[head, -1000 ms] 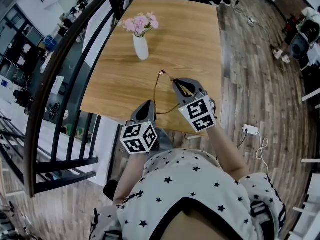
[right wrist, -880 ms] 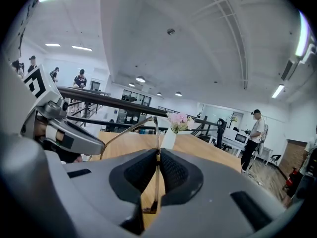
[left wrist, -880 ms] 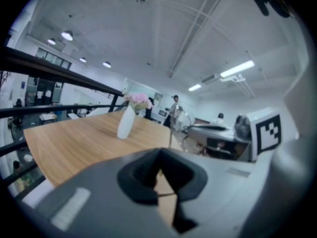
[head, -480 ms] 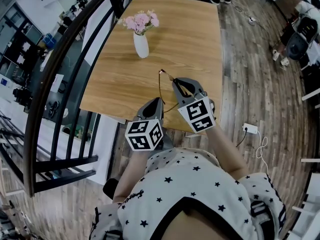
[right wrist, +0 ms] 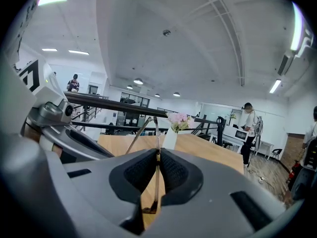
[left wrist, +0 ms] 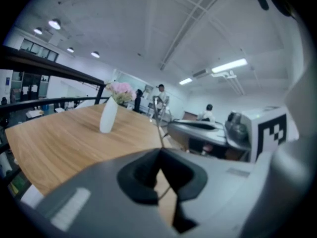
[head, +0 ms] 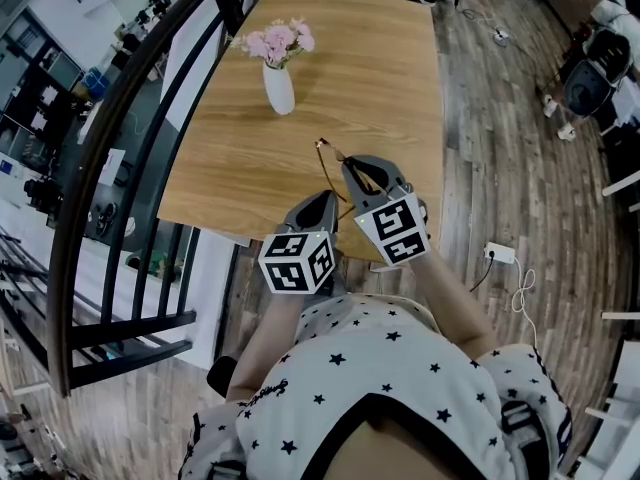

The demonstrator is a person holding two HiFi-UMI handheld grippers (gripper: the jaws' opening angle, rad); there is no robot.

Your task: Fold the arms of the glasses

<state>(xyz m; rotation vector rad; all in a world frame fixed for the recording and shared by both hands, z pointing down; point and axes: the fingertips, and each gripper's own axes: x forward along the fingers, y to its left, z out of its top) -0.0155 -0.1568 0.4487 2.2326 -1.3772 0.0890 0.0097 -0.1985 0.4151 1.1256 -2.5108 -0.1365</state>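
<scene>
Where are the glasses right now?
In the head view the glasses are held over the table's near edge, gripped by both the left gripper and right gripper, with the white vase farther out to the left.

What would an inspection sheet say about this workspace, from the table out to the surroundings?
Surface: light wooden table, mostly bare.
Job's things: thin wire-framed glasses, near the table's front edge; whether the arms are folded is hard to tell.
Clutter: white ceramic vase of pink flowers, standing apart towards the far side.
Grippers: left gripper and right gripper, each shut on the glasses' thin wire.
Cables: white power strip with a white cable, on the floor.
Surroundings: black metal railing, wood-plank floor, people far off in the room.
</scene>
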